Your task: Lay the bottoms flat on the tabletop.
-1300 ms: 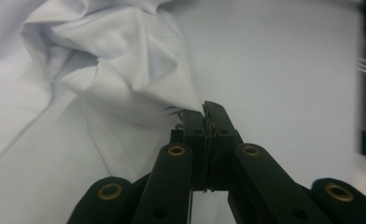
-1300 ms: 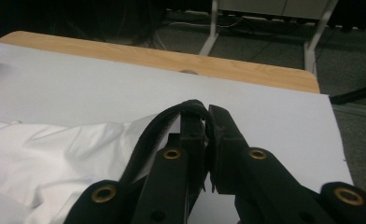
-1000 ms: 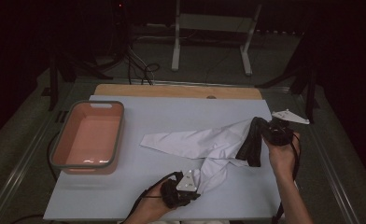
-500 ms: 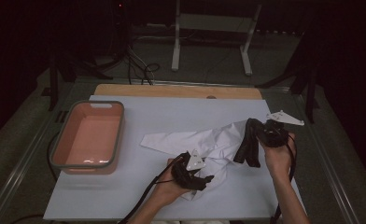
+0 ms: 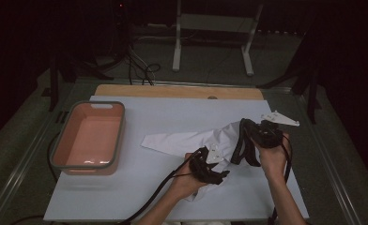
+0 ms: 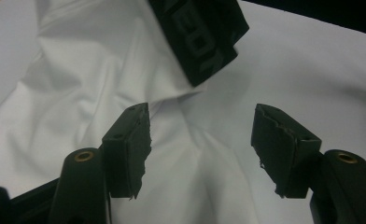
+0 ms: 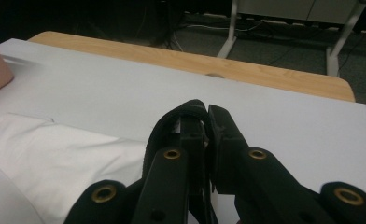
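Over on the left of the surface (image 5: 140,112) I see the pink tub (image 5: 89,136) with its grey rim, and nothing lies in it. The white garment (image 5: 191,140) is spread across the middle of the surface, well apart from the tub, one pale flap reaching toward it. My left claw (image 5: 219,177) sits low over the near part of the garment, the hand (image 5: 187,180) coming in from the bottom edge with its cable trailing back toward me. In the left gripper view its jaws are spread and have just been opening; white cloth lies below and between them, but the pads do not press on it. My right claw (image 5: 243,140) is held at the far right end of the garment, the hand (image 5: 272,157) wrapped around its body, and the grey plate (image 5: 279,119) on top points away to the right. In the right gripper view its jaws are pressed together, pinching a black band (image 7: 172,126) that curves over the left jaw tip; the same black band (image 6: 197,37) hangs into the top of the left gripper view, over the white cloth. How the band joins the garment I cannot make out. The near edge of the garment is hidden under my left hand, and the room beyond the surface is too dark to read.
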A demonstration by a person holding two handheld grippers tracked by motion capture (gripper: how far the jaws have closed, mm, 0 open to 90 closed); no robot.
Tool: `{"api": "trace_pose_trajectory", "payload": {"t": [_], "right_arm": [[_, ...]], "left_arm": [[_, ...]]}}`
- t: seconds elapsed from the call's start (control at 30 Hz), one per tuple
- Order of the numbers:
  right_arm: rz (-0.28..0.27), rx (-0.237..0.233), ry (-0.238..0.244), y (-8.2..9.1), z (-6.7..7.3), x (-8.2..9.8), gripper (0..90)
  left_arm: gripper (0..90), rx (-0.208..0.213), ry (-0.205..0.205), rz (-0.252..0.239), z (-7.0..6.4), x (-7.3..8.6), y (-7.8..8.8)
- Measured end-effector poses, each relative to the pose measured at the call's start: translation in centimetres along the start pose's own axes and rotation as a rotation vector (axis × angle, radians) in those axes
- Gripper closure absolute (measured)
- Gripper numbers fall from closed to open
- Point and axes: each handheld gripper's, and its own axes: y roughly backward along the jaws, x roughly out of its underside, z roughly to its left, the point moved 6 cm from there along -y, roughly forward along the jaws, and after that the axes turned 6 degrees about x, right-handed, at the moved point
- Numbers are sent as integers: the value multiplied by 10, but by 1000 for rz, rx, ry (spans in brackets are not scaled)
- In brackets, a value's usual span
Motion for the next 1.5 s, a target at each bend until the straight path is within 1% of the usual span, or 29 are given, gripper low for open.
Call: {"api": "trace_pose_trajectory", "payload": {"t": [0.13,0.2,0.23,0.27,0.3,0.33,0.37,0.4,0.43,0.47,0.5,0.57,0.6,0.67,0.73,0.77,0.83,0.93,0.97,1.03,1.1,1.13,1.2,1.23,1.3,1.43,1.5], "right_arm": [[-5,-9,-9,-1,4,-2,855],[-8,-12,-7,-1,6,-3,855],[-8,-14,-6,-1,6,-4,855],[-9,-15,-5,-2,7,-4,855],[-9,-16,-7,-2,7,-4,855],[-9,-14,-4,-3,7,-4,854],[-4,-15,-4,-3,7,-4,853],[-1,-17,0,-4,7,-3,852],[4,-17,3,-4,7,-2,850],[1,-18,14,-5,6,-2,847],[4,-17,7,-4,6,-1,842],[7,-16,23,-4,3,1,796],[15,-4,28,-4,2,3,770],[31,15,44,-5,-2,7,672],[38,16,47,-6,-8,12,587],[48,19,36,-5,-10,14,553],[53,17,26,-5,-13,19,506],[58,13,40,-4,-17,26,454],[60,11,36,-3,-18,28,438],[64,3,34,-2,-19,32,418],[71,-6,46,-2,-19,36,403],[77,-3,49,-2,-19,37,408],[89,14,73,-3,-20,42,407],[96,10,82,-4,-21,45,406],[112,8,80,-5,-21,49,418],[141,14,95,-10,-22,59,454],[152,0,94,-13,-22,62,484]], "left_arm": [[289,-43,11,1,1,-8,-13],[240,-95,0,16,3,-12,-20],[216,-109,0,25,5,-14,-23],[211,-120,0,31,6,-15,-27],[234,-126,-7,47,7,-15,-30],[314,-139,-27,66,7,-16,-34],[434,-139,-58,95,7,-15,-36],[576,-137,-74,109,8,-16,-36],[696,-137,-72,117,10,-16,-36],[775,-136,-65,111,11,-17,-35],[828,-123,-46,94,15,-19,-31],[856,-119,-9,67,20,-21,-24],[860,-121,-3,60,23,-22,-19],[862,-132,17,25,31,-25,-8],[862,-149,63,-23,40,-29,5],[863,-159,77,-41,45,-32,11],[863,-179,100,-62,56,-35,24],[864,-202,141,-103,71,-38,41],[864,-212,152,-114,75,-39,47],[864,-227,175,-136,84,-41,56],[864,-243,200,-159,91,-41,64],[864,-252,209,-168,94,-41,69],[864,-264,230,-186,101,-40,77],[864,-268,236,-189,104,-40,81],[864,-282,250,-201,110,-38,88],[864,-308,279,-217,120,-35,100],[864,-321,291,-223,124,-34,106]]}}
